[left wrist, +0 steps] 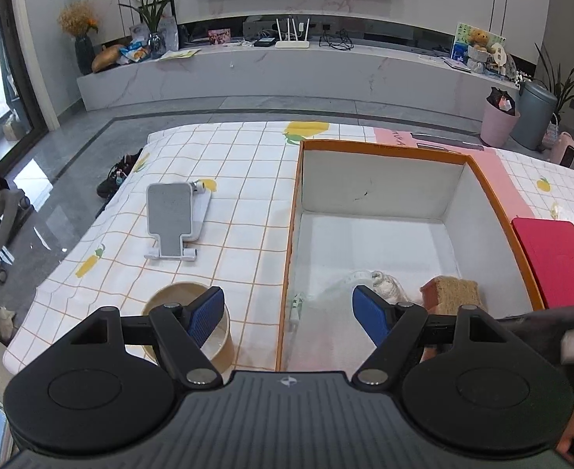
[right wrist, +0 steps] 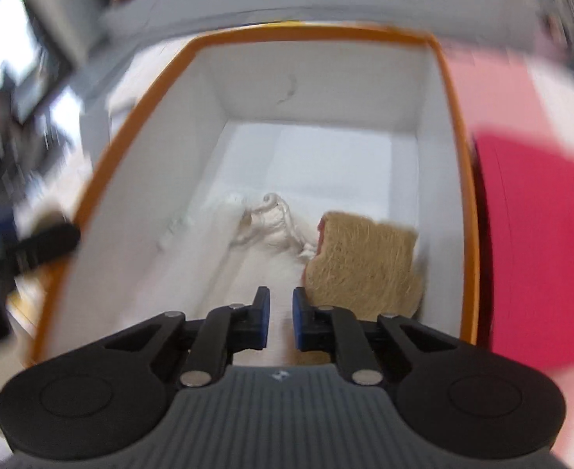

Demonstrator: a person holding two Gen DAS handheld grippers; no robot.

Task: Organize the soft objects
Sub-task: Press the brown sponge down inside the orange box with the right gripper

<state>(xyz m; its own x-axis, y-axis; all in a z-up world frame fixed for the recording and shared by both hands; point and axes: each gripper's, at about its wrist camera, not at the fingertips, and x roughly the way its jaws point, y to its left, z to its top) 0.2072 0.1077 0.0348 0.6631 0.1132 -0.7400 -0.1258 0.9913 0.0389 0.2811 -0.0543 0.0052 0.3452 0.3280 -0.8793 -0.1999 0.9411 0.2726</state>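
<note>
The left gripper [left wrist: 288, 314] hangs over the near rim of the box with its jaws spread wide and nothing between them, one blue pad above a paper bowl [left wrist: 193, 322] that stands on the table just outside the box's left wall, the other above the box floor. The right gripper [right wrist: 280, 322] points down into the same box; its jaws stand close together with only a narrow gap, and nothing is caught in that gap. The right blue pad sits just beside the near edge of a tan sponge [right wrist: 365, 262], though whether it touches it cannot be told. That sponge, with a reddish layer showing at its edge, lies on the white floor of the orange-rimmed box [left wrist: 380, 146] near the right wall. To its left, touching or nearly so, is a bundle of white rope [right wrist: 267, 222], loosely crumpled, and further left a pale, see-through wrapper [left wrist: 326, 293] lies against the left wall. Outside the box on the right, a red flat case [left wrist: 552, 258] rests on the checked tablecloth [left wrist: 240, 164], close to the wall. Left of the box and further off, a grey phone stand [left wrist: 171, 219] stands tilted on the cloth. Beyond the table runs a long marble TV bench [left wrist: 287, 70] with a white router [left wrist: 291, 37] on it.
</note>
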